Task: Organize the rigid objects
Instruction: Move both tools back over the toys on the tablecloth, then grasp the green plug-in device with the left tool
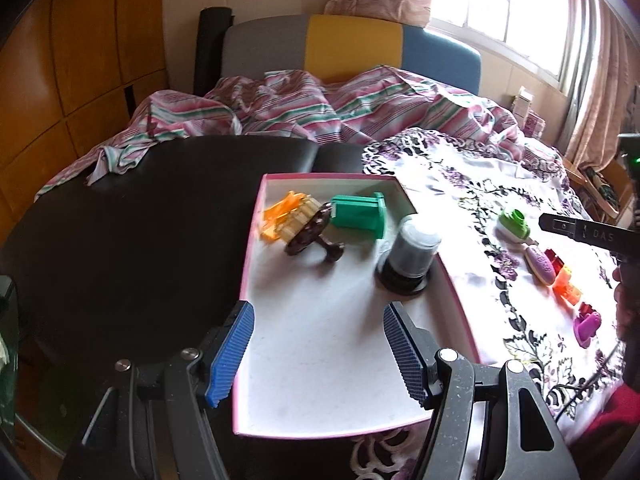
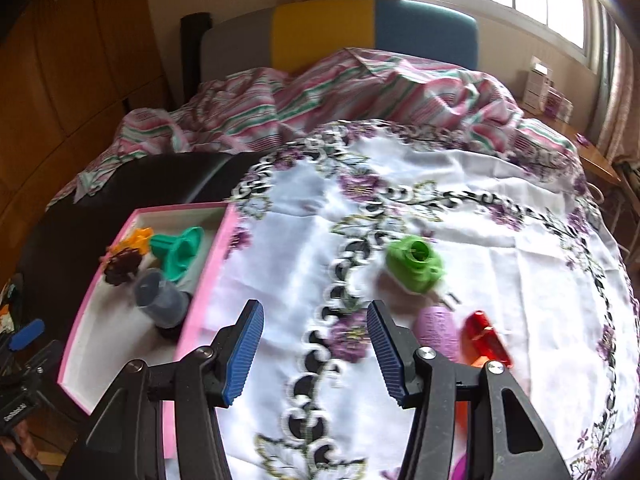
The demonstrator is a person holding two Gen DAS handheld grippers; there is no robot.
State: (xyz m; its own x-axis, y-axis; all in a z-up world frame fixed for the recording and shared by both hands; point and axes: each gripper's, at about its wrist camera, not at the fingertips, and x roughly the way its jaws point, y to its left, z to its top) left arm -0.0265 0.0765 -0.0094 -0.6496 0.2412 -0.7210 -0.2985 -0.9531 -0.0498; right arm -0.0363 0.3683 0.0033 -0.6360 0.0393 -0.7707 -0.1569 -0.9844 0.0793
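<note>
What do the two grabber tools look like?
Both look alike. The left tool has two black plastic arms with silver round bolts, and each finger ends in a bright blue ribbed pad. The right tool has the same black arms, silver bolts and blue ribbed pads. From the left camera, the right tool's black body shows white letters and a small green light.

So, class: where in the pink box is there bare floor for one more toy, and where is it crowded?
The pink box has bare floor in its near half, bounded by its side walls and the grey cup. The far end is crowded: orange piece, brown flower piece and teal piece sit close together.
</note>
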